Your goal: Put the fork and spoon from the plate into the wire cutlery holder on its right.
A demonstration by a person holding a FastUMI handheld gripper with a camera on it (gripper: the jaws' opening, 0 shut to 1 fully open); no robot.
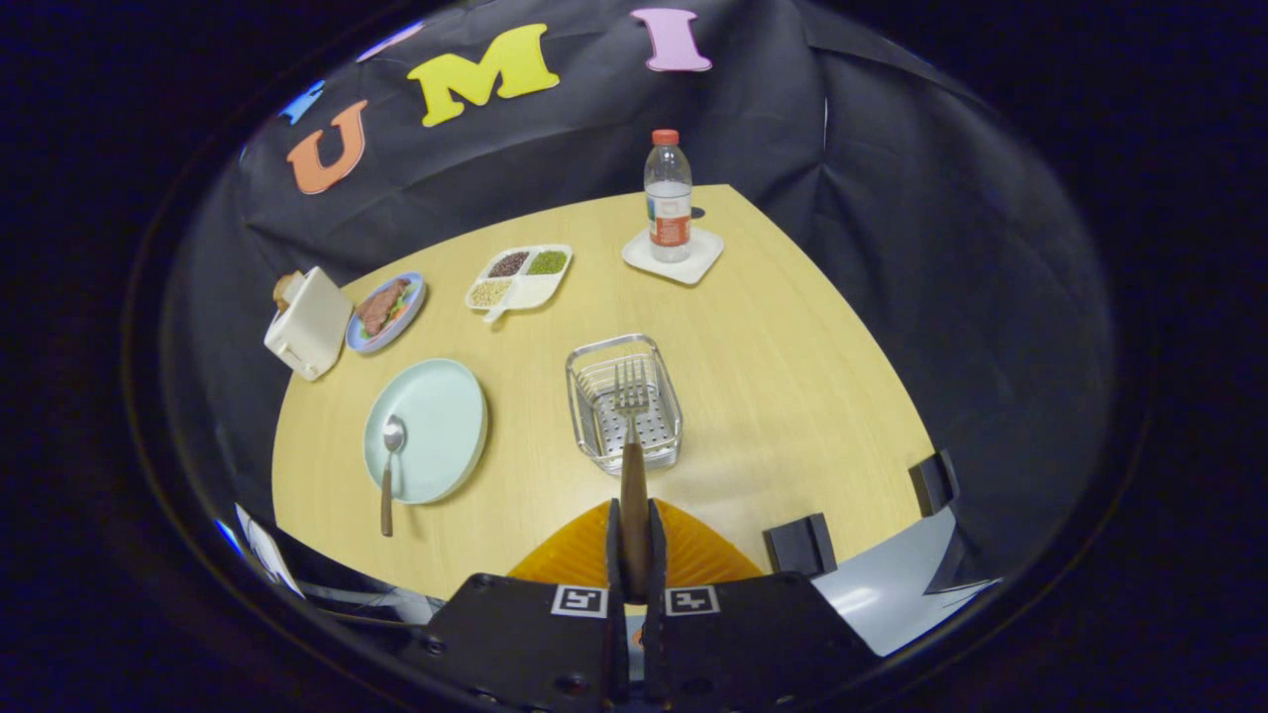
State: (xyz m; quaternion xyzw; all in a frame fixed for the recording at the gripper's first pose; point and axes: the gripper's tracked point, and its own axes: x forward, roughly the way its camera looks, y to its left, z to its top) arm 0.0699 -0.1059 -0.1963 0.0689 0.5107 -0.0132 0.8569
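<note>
My gripper [634, 520] is shut on the brown handle of the fork [631, 426], both fingers pressing on it. The fork points straight ahead, and its tines hang over the wire cutlery holder [622, 356] just beyond the fingers. Left of the holder lies the pale green plate [436, 421]. The spoon [389, 465] rests on the plate's left side, its bowl on the plate and its brown handle reaching off the near rim onto the table.
Farther back on the round wooden table [792, 396] stand a water bottle [669, 196] on a white coaster, a divided dish of beans [519, 274], a blue plate of food [385, 310] and a white toaster [308, 322]. Two black clamps [798, 543] grip the near right edge.
</note>
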